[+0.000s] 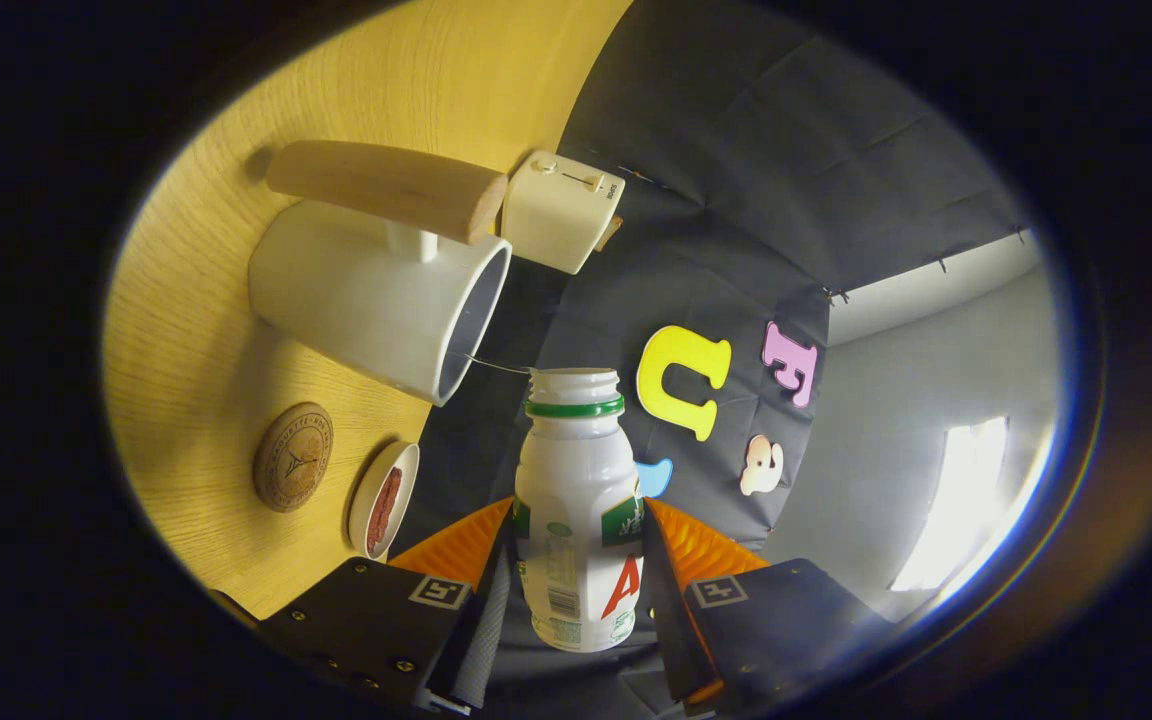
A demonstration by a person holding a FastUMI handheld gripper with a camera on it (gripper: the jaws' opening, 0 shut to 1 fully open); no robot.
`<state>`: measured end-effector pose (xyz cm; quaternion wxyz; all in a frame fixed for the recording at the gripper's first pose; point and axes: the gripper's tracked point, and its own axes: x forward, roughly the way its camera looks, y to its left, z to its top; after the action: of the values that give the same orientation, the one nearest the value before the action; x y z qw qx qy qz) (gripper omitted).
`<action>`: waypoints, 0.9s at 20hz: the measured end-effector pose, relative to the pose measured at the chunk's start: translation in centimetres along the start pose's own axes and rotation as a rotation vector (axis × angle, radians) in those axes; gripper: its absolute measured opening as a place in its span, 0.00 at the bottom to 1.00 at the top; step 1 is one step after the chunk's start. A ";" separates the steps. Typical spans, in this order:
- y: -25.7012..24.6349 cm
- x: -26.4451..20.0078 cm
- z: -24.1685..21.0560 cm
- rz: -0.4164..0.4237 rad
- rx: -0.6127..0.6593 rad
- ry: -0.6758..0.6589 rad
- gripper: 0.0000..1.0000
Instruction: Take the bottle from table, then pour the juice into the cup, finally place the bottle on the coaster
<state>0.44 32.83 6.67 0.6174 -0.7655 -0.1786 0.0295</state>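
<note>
My gripper (576, 560) is shut on a small white bottle (576, 500) with a green neck ring and an open mouth; both fingers press on its sides. The whole view is rolled sideways, so the bottle is tipped toward the white cup (376, 300), which has a wooden handle. The bottle's mouth sits just beside the cup's rim, and a thin thread of liquid runs from it toward the cup's opening. The round brown coaster (293, 457) lies on the wooden table (196, 380) close to the cup's base.
A small white dish (384, 500) with something reddish in it sits next to the coaster. A white box with a slider and knob (561, 210) stands beyond the cup, at the table's far edge against the black cloth wall.
</note>
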 end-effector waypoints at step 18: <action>-0.4 0.2 0.5 -0.010 -0.107 -0.038 0.65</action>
<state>0.42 33.46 6.94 0.5721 -0.7960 -0.1954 0.0312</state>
